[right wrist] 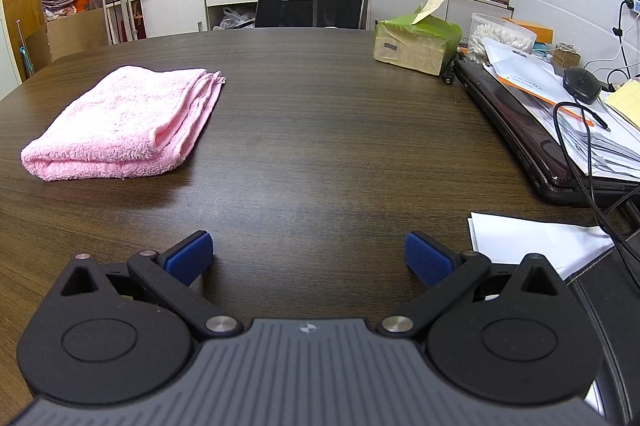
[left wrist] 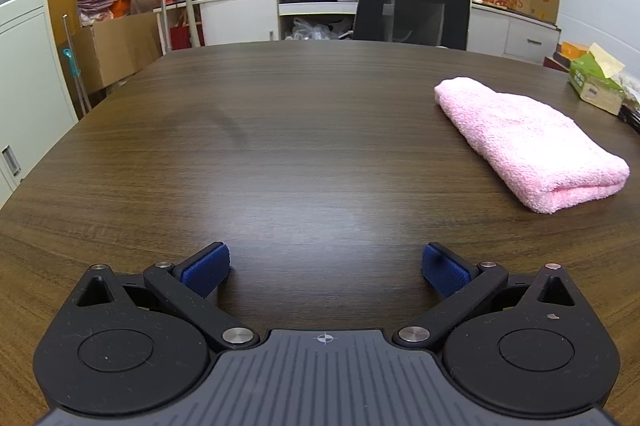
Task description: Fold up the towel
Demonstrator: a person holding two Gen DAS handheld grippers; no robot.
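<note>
pink towel (right wrist: 120, 123) folded on dark table (right wrist: 320, 129), left gripper (left wrist: 325, 268) and right gripper (right wrist: 308, 256) both spread wide — empty, apart from towel

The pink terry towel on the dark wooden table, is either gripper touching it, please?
No, the pink terry towel lies folded, apart from the open right gripper and left gripper.

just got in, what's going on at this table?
Towel folding, and it looks done or nearly so. The pink towel lies folded in layers on the wooden table, with nothing touching it. The left gripper and the right gripper are both open and empty, over bare table short of the towel, which sits between them. A tissue box and papers lie off to the right.
</note>
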